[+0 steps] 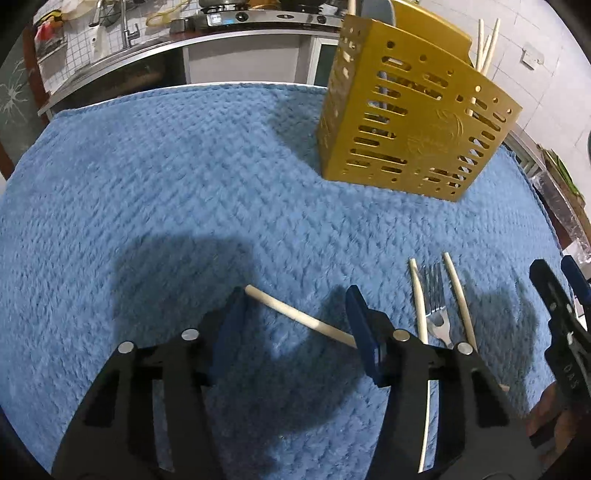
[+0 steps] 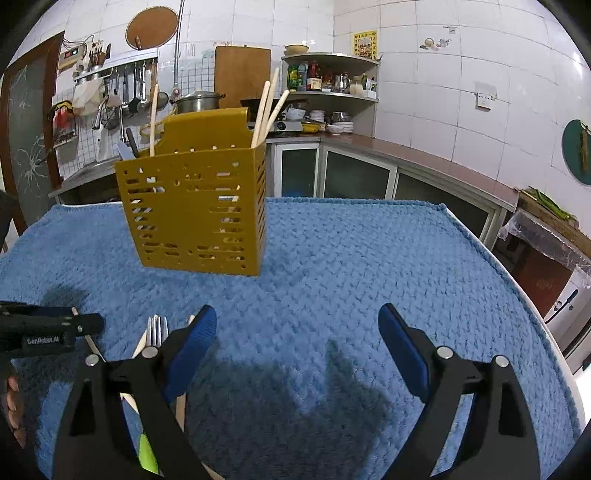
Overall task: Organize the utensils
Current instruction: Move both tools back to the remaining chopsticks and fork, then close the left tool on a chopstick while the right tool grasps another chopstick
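Note:
A yellow perforated utensil holder (image 1: 413, 122) stands on the blue towel (image 1: 166, 177), with several pale chopsticks sticking out of it (image 2: 264, 110). My left gripper (image 1: 297, 314) is open, its jaws either side of a pale chopstick (image 1: 295, 314) lying across the towel. To its right lie a metal fork (image 1: 436, 306) between two more chopsticks (image 1: 419, 295). My right gripper (image 2: 297, 339) is open and empty above the towel; the fork (image 2: 157, 328) lies just left of its left finger. The holder also shows in the right wrist view (image 2: 195, 210).
The right gripper shows at the right edge of the left wrist view (image 1: 557, 314). A kitchen counter with sink and stove (image 1: 221, 22) runs behind the table. Cabinets and a corner shelf (image 2: 332, 92) stand beyond the towel's far edge.

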Tool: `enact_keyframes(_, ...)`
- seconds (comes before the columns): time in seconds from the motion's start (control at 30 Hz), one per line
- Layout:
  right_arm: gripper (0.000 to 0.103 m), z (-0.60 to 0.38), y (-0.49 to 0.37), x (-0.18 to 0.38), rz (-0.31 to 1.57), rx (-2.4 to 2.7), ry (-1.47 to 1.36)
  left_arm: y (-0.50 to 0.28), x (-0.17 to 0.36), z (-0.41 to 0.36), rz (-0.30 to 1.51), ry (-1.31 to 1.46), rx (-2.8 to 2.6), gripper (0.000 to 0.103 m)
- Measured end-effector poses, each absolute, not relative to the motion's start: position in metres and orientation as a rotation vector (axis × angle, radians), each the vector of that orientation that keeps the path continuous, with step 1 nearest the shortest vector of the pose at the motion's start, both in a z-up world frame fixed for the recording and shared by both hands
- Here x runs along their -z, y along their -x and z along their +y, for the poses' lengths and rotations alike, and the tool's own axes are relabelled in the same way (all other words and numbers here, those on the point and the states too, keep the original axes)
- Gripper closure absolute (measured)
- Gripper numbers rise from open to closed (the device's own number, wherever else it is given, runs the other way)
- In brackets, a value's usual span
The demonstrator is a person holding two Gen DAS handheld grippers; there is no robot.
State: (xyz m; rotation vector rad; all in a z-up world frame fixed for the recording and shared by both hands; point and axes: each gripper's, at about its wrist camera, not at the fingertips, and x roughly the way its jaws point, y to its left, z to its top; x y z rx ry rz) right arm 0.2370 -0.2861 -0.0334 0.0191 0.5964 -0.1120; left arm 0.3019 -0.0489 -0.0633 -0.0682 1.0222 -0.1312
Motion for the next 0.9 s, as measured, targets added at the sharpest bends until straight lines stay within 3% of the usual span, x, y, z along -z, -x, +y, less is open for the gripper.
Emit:
enact_keyframes(0.03, 0.016, -0.286, -0.237, 0.034, 0.598, 0.113, -0.019, -0.304, 0.064, -0.05, 1.024, 0.067, 0.14, 0.065)
enact_keyframes(0.1, 0.016, -0.287, -0.237, 0.034, 0.6, 0.115, -0.02, -0.306, 0.065, -0.05, 1.025, 0.048, 0.14, 0.072)
enact_keyframes(0.17, 0.016, -0.288, -0.237, 0.034, 0.606, 0.113, -0.028, -0.306, 0.065, -0.047, 1.023, 0.039, 0.138, 0.086)
enact_keyframes(0.27, 0.016, -0.289, -0.24, 0.036, 0.627, 0.099, -0.046, -0.309, 0.064, -0.041, 1.023, 0.056, 0.16, 0.095)
enact_keyframes(0.6, 0.019, -0.265, -0.254, 0.051, 0.748, 0.015, -0.041, -0.298, 0.06, -0.057, 1.012, -0.027, 0.245, 0.095)
enact_keyframes(0.67, 0.035, -0.258, -0.259, 0.055, 0.778, 0.0, -0.038, -0.293, 0.058, -0.063, 1.001, -0.055, 0.258, 0.095)
enact_keyframes(0.77, 0.051, -0.248, -0.267, 0.063, 0.833, -0.022, -0.011, -0.291, 0.061, -0.068, 1.002, -0.08, 0.26, 0.095)
enact_keyframes(0.9, 0.054, -0.238, -0.272, 0.064, 0.849, -0.041, 0.0, -0.295, 0.065, -0.065, 1.019, -0.051, 0.275, 0.095)
